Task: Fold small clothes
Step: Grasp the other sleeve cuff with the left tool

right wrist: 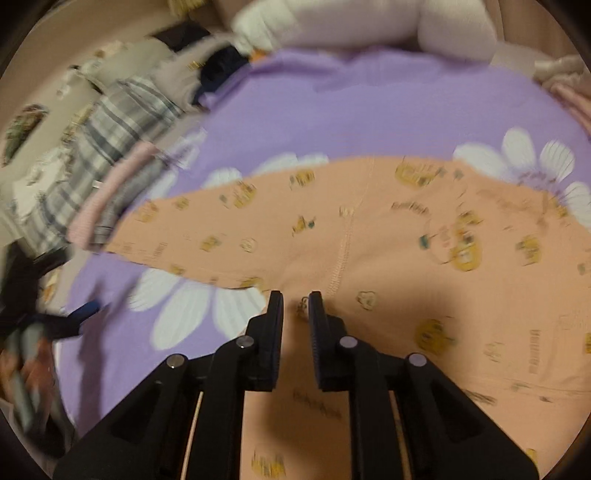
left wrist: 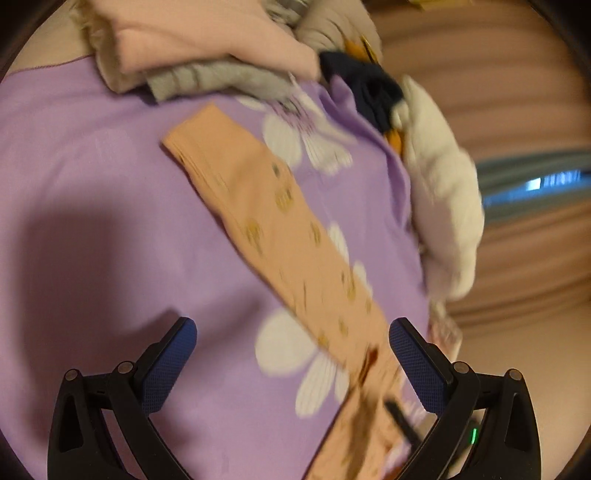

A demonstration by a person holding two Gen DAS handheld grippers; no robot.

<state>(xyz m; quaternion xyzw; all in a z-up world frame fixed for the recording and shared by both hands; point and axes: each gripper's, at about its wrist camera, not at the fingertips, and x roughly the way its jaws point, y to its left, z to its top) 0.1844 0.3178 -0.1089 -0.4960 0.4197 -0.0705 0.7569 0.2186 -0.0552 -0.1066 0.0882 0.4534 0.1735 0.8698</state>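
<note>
A peach garment (right wrist: 406, 258) with small yellow prints lies spread flat on a purple cloth (right wrist: 369, 103) with white flowers. My right gripper (right wrist: 295, 299) is low over its near part, just left of a seam. Its jaws stand a narrow gap apart, and no fabric is visibly pinched between them. In the left wrist view one long narrow part of the peach garment (left wrist: 258, 206) runs diagonally across the purple cloth (left wrist: 92, 147). My left gripper (left wrist: 293, 328) hangs wide open above it, its right finger beside the strip's near end. It holds nothing.
Loose clothes line the cloth's far edge: a pink piece (left wrist: 203, 33), a grey piece (left wrist: 207, 79), a navy piece (left wrist: 365, 88) and a white fluffy piece (left wrist: 439, 177). A plaid garment (right wrist: 110, 129) lies at the left in the right wrist view.
</note>
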